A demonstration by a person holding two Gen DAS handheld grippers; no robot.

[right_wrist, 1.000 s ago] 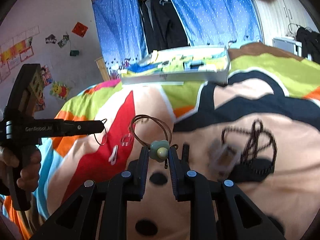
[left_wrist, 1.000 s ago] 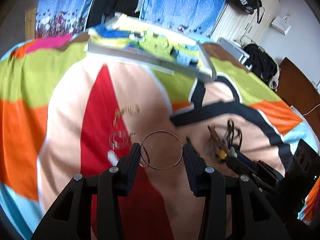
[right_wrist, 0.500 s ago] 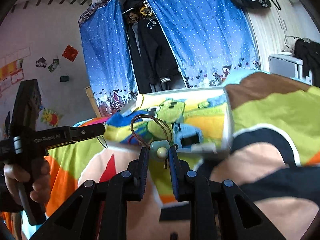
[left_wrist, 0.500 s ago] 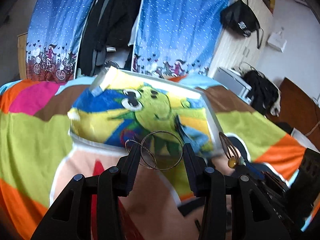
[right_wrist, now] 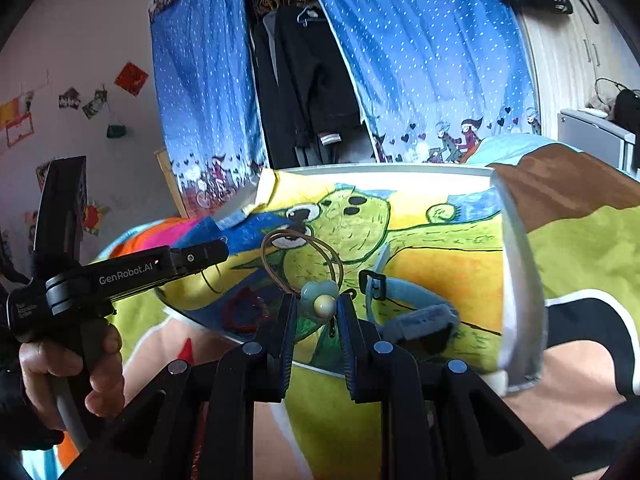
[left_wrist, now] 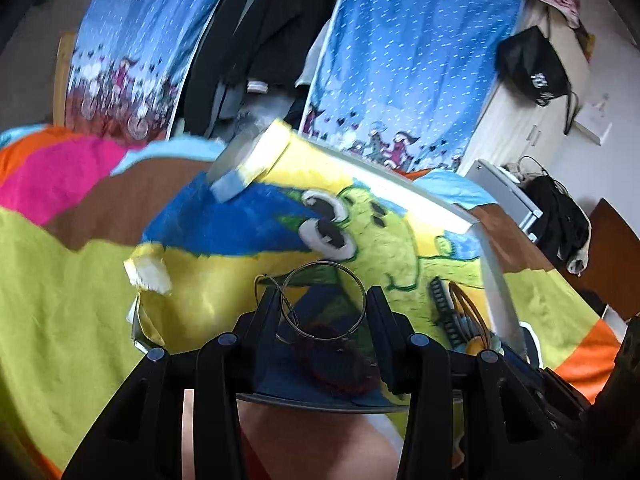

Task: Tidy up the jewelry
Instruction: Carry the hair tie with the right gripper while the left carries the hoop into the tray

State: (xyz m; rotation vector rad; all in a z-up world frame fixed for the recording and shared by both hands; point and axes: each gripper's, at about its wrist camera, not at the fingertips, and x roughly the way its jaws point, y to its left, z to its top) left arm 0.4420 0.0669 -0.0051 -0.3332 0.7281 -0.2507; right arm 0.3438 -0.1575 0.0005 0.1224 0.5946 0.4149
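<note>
The left gripper (left_wrist: 323, 312) pinches a thin silver hoop earring (left_wrist: 322, 305) between its two fingers, the ring standing upright across the gap and touching both; a smaller wire loop hangs off its left side by the left finger. Just beyond and below the fingertips lies a shallow tray (left_wrist: 496, 280) lined with a green cartoon-creature picture, a dark red scrunchie (left_wrist: 340, 364) resting in it under the hoop. The right gripper (right_wrist: 317, 308) is pressed onto a pale blue flower charm with a cream bead (right_wrist: 320, 300), whose brown cord loops (right_wrist: 304, 260) rise above the fingertips. A light blue watch band (right_wrist: 404, 304) lies in the tray just right of those fingers.
</note>
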